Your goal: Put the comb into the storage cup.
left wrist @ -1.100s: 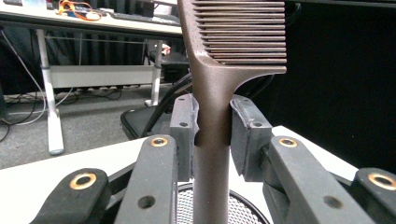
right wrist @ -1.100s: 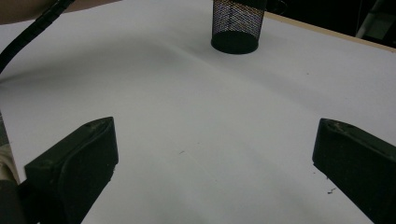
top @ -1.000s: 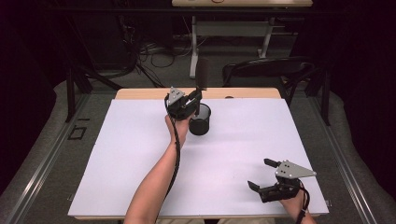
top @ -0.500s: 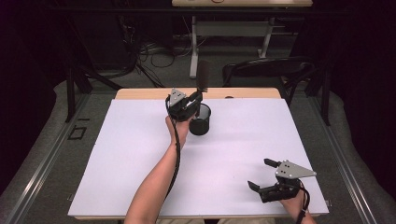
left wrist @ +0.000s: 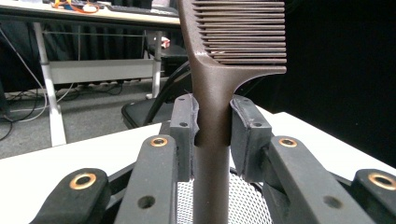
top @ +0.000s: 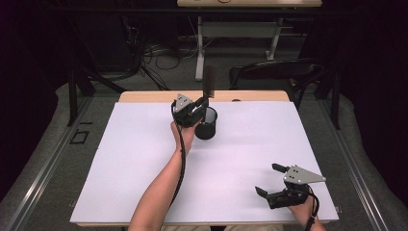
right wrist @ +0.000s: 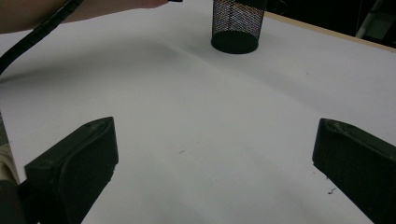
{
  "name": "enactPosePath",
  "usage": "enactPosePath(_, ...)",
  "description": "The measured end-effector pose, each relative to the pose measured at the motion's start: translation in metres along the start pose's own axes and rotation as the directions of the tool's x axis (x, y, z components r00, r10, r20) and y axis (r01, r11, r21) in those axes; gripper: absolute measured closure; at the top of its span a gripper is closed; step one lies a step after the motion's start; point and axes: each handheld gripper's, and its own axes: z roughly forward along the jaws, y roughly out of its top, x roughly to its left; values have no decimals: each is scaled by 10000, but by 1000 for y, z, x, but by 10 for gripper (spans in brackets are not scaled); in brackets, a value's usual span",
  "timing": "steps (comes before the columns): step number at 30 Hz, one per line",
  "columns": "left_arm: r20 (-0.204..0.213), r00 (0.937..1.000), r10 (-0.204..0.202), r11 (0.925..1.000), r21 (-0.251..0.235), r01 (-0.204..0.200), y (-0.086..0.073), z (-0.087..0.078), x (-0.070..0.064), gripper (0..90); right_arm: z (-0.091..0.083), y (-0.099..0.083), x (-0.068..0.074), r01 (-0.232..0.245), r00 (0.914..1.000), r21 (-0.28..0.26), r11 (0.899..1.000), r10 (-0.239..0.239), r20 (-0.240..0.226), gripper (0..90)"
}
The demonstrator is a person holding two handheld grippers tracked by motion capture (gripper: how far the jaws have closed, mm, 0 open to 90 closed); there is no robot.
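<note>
While the comb (left wrist: 219, 70) stands upright with its long axis near vertical, its handle is pinched between the pads of the left claw (left wrist: 212, 135), teeth end up and handle end pointing down. Directly below the grip lies the mesh cup (top: 206, 123), whose white-lit wire weave shows under the handle in the left gripper view; whether the handle tip is already inside the rim or just above it cannot be told. I judge the coming move to turn on that one line-up: the handle straight over the cup's mouth, so that it can go straight down. The cup stands toward the far middle of the white surface (top: 120, 183), and the left hand is the nearer one by far. Well apart, at the near right corner, the right claw (top: 272, 185) hovers low over the surface with its jaws spread wide and nothing between them. No brand, label or writing can be read on anything.
</note>
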Motion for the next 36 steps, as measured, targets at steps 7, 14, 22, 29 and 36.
enactPosePath(7, -9, 10000, 48, 9999, 128, -48, -3, 0, 0, 723, 0, 0, 0, -5, 10000, -13, 10000, 5, 1, 0)
enactPosePath(14, -43, 9998, 190, 9996, 222, -189, -6, 0, -1, 723, 0, 0, 0, 8, 10000, 2, 10000, -8, 3, 0)
enactPosePath(22, -88, 9995, 290, 9992, 291, -287, -8, 0, -1, 722, 0, 0, 0, -18, 10000, 2, 10000, 18, -1, 0)
enactPosePath(29, -107, 9994, 322, 9989, 355, -318, -10, 1, -1, 722, 0, 0, 0, 9, 10000, 13, 10000, -9, 3, 0)
enactPosePath(36, -151, 9990, 414, 9982, 445, -406, -13, 2, -3, 722, 0, 0, 0, 29, 10000, 16, 10000, -29, 1, 0)
